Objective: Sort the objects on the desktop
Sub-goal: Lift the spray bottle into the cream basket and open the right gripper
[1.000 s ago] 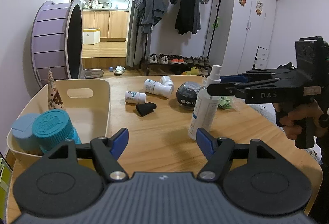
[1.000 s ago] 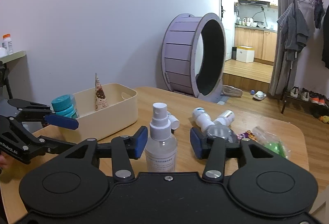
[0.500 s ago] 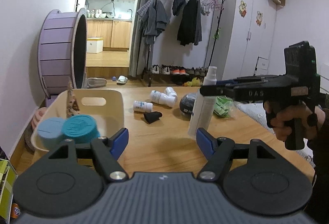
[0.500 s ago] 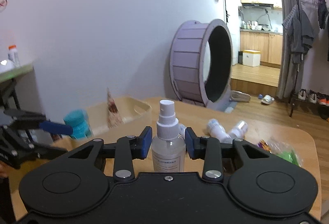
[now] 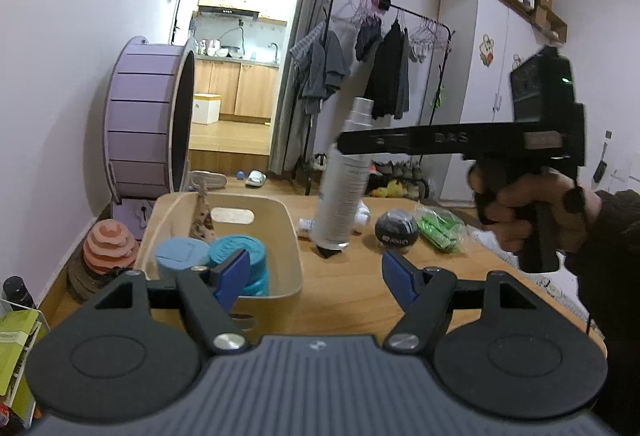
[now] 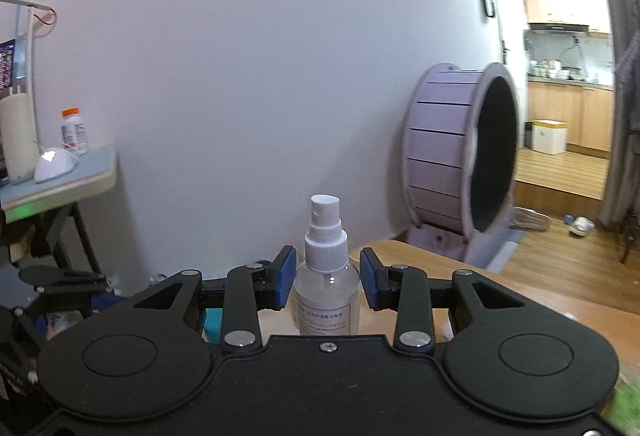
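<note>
The right gripper has its blue-padded jaws closed against the shoulders of a clear plastic spray bottle with a white pump cap. In the left wrist view the bottle appears raised, its base seemingly clear of the wooden tabletop, hanging just beside the right wall of the cream plastic bin. The left gripper is empty, its jaws spread wide, low over the near tabletop.

Step in hand, judged: transport of the gripped bottle toward the bin. The next move calls for carrying the bottle over the bin wall, lowering it into free floor space, and only then releasing.

The bin holds two teal round-lidded jars and a brown patterned paper cone. On the tabletop lie small white bottles, a black ball-shaped object, a green-filled clear bag and a small black item.

Legible writing: "DAS" on the right gripper's side. The bottle label carries printed lines too small to read; the ball's white lettering is not readable.
</note>
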{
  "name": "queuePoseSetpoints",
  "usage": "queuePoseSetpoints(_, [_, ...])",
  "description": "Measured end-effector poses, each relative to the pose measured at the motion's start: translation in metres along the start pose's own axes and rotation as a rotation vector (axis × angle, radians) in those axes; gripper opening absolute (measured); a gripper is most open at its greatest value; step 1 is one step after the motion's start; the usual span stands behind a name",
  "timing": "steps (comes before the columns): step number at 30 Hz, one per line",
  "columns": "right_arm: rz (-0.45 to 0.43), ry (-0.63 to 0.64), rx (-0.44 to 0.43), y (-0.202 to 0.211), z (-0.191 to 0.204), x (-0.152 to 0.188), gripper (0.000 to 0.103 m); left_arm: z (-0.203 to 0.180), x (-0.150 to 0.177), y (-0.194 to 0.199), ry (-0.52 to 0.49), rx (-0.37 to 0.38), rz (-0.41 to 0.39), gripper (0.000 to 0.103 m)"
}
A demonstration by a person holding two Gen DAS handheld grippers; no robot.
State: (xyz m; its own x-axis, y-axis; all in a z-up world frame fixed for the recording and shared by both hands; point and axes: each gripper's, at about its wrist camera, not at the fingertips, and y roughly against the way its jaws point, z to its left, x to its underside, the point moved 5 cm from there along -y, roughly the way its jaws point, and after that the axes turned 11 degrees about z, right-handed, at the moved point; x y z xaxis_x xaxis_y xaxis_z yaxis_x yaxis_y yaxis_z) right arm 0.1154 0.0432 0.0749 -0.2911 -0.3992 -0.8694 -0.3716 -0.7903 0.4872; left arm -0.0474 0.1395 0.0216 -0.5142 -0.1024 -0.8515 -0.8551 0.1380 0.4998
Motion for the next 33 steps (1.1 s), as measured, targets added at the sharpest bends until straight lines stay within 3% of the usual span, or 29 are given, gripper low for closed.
queuePoseSetpoints(6, [0.017, 0.017, -0.053, -0.026, 0.011, -0.008, 0.034, 0.011, -0.002, 0.007, 0.022, -0.010, -0.018, 0.073])
queuePoseSetpoints(18, [0.164, 0.032, -0.058, -0.057, 0.025, 0.025, 0.033, 0.009, 0.003, 0.005, 0.006, -0.016, -0.004, 0.073])
queuePoseSetpoints(26, [0.100, 0.040, -0.016, -0.018, 0.028, 0.027, 0.050, 0.009, 0.002, -0.003, -0.009, -0.015, 0.008, 0.073])
queuePoseSetpoints(29, [0.073, 0.019, 0.036, 0.008, 0.013, 0.036, 0.059, 0.005, 0.002, -0.008, -0.019, -0.006, 0.012, 0.073])
queuePoseSetpoints(33, [0.076, -0.045, 0.131, 0.042, -0.018, 0.064, 0.061, -0.006, 0.002, -0.017, -0.037, 0.009, 0.022, 0.073])
